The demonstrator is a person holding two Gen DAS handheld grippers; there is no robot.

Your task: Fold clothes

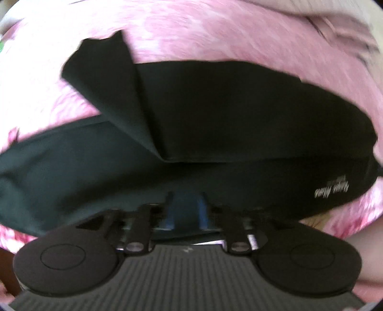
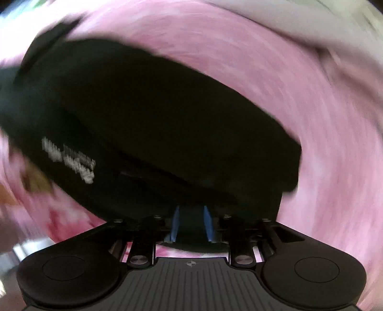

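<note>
A black garment (image 1: 215, 114) with small white lettering (image 1: 331, 190) lies partly folded on a pink patterned bedspread (image 1: 191, 31). One flap is folded over its middle. My left gripper (image 1: 185, 205) is shut on the garment's near edge, and the cloth hides its blue fingertips. In the right wrist view the same black garment (image 2: 155, 114) fills the centre, blurred by motion, with the white lettering (image 2: 69, 158) at left. My right gripper (image 2: 191, 222) is shut on the near edge, its blue fingers (image 2: 176, 224) close together under the cloth.
The pink bedspread (image 2: 323, 119) surrounds the garment on all sides. Pale cloth (image 1: 335, 21) lies bunched at the far right. A similar pale cloth (image 2: 299, 26) shows at the top right of the right wrist view.
</note>
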